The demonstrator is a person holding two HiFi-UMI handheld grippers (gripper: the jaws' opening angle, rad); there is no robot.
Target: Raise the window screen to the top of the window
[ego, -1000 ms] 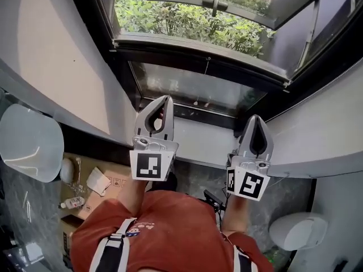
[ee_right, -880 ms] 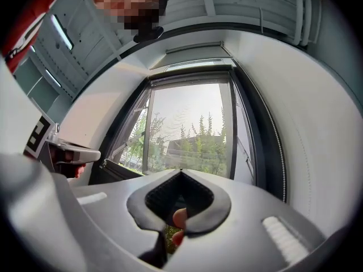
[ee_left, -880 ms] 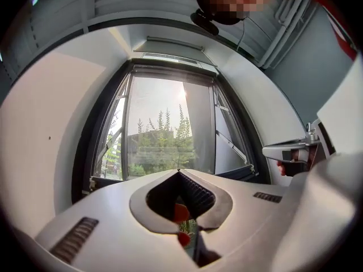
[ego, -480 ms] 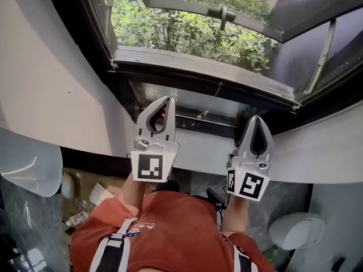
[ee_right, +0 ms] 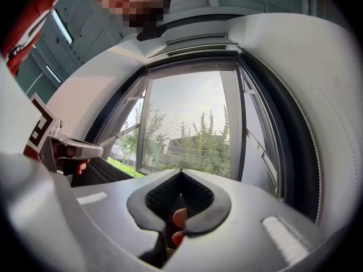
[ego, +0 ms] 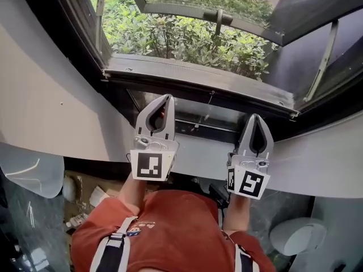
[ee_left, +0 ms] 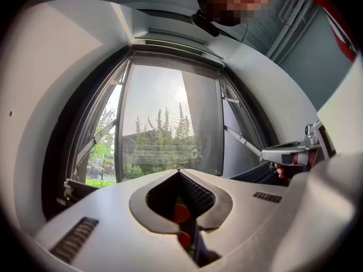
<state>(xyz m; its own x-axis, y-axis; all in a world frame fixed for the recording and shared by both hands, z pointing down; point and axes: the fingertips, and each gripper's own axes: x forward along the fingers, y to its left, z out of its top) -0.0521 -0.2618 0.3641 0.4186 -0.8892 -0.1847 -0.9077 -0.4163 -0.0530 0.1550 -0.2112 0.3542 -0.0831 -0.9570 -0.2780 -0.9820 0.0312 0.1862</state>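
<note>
The window (ego: 187,38) stands ahead of me with its sashes swung outward and green bushes beyond. A grey bar (ego: 198,77) runs across the bottom of the opening, and a thin pull cord (ego: 207,109) hangs from it. I cannot make out any screen mesh. My left gripper (ego: 168,97) is shut and empty, held out just short of the bar at its left part. My right gripper (ego: 256,117) is also shut and empty, level with the left one and further right. In the left gripper view my left gripper (ee_left: 178,171) points at the glass; in the right gripper view my right gripper (ee_right: 180,171) does the same.
A white ledge (ego: 198,152) lies below the window between white side walls (ego: 51,106). The open sash carries a handle (ego: 218,17). On the floor stand a white rounded object (ego: 25,175), a cardboard box (ego: 93,200) and another white rounded object (ego: 295,237).
Both grippers have moved toward the window together, still shut. The grey bar and the cord now sit closer to their tips, and more of the opening shows.
</note>
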